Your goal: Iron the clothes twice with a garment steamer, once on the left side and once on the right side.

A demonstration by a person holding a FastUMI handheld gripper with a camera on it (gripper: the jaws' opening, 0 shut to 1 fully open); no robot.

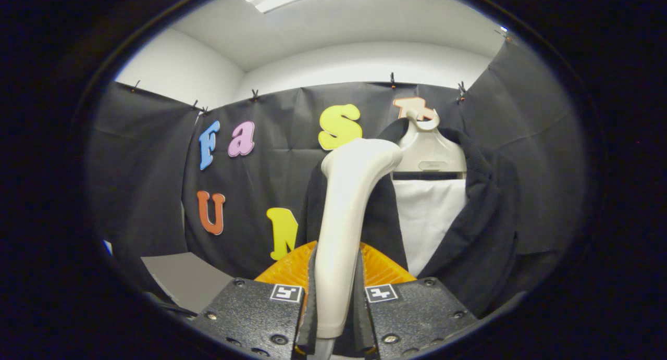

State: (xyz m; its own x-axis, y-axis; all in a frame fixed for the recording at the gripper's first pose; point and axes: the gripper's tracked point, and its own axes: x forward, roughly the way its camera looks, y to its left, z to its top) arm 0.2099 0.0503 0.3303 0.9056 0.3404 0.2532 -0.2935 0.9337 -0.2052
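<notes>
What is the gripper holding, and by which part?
The gripper is shut on the garment steamer, both fingers pressing the lower part of its handle.

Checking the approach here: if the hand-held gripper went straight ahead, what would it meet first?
The hand-held gripper, shut on the steamer handle, would probably push the steamer into the dark jacket on the hanger; depth is unclear.

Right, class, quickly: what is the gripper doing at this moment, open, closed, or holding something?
Gripper: closed, both fingers pressing the handle of the white plastic garment steamer, held upright before the dark jacket on its hanger.
</notes>
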